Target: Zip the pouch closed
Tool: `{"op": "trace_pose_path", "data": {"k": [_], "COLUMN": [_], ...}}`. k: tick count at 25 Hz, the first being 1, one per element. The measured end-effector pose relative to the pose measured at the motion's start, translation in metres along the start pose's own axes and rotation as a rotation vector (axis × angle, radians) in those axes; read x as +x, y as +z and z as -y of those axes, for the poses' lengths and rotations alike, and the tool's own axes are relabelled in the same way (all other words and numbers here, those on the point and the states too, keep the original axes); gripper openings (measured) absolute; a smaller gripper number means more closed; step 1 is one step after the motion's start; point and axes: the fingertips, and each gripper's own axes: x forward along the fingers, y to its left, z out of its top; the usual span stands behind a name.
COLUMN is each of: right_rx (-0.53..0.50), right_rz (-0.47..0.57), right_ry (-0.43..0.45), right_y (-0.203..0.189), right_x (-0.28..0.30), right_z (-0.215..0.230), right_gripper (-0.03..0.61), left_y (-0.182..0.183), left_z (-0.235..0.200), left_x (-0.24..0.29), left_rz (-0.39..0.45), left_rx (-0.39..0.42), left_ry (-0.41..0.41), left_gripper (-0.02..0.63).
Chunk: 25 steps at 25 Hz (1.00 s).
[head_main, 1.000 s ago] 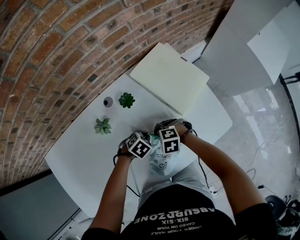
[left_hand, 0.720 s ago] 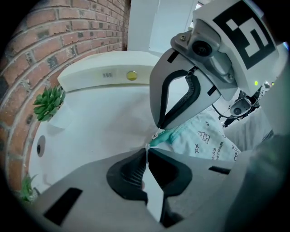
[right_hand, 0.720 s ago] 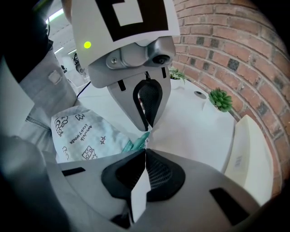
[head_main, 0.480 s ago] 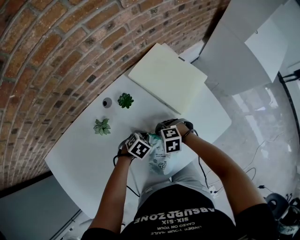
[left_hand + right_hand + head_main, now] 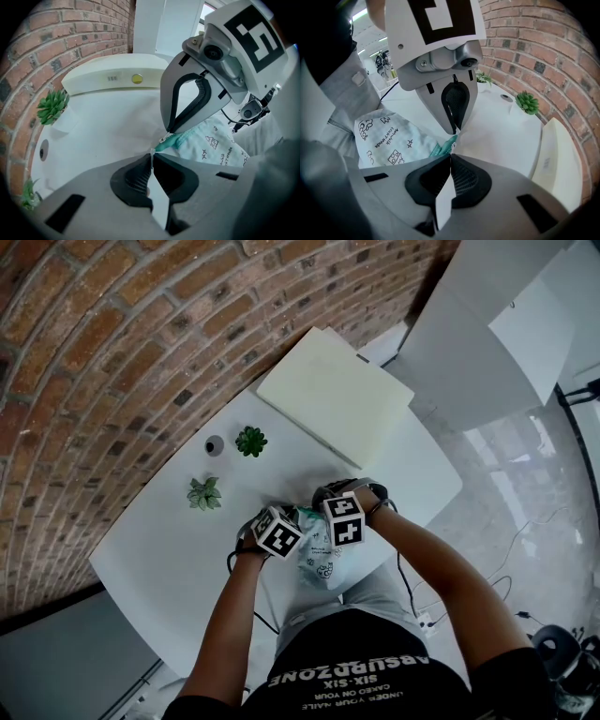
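White doodle-print pouch (image 5: pixel 322 563), teal zipper (image 5: pixel 180 138)

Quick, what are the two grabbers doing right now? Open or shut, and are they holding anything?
Left gripper: closed, pinching the teal end of the pouch.
Right gripper: closed, pinching that same teal end of the pouch.

The pouch (image 5: pixel 321 563) lies at the table's (image 5: pixel 159 559) near edge, two plants (image 5: pixel 204 493) behind it by the wall (image 5: pixel 94 352).
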Motion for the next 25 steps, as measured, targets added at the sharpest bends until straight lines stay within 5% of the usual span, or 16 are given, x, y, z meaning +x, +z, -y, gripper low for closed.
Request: {"op": "trace_pose_path", "data": {"k": [11,19,25], "right_rx": [-0.026,0.103,0.062], "right_rz": [-0.068,0.041,0.001], "right_ry": [0.017,-0.039,-0.023], "right_y": [-0.024,-0.017,-0.006], "right_x": [-0.003,-0.011,0.001], "right_z": [-0.008,0.002,-0.002], "right_gripper": [-0.003,0.000,0.057], "left_y": [0.001,0.000,0.000], "left_z": [0.002,0.000,0.000], "left_x": [-0.001,0.000,0.000], "left_rz": [0.004,0.003,0.003], "left_rx": [-0.014,-0.018,-0.023], "left_ry": [0.002,0.008,0.010], "left_gripper": [0.021,0.021,0.021]}}
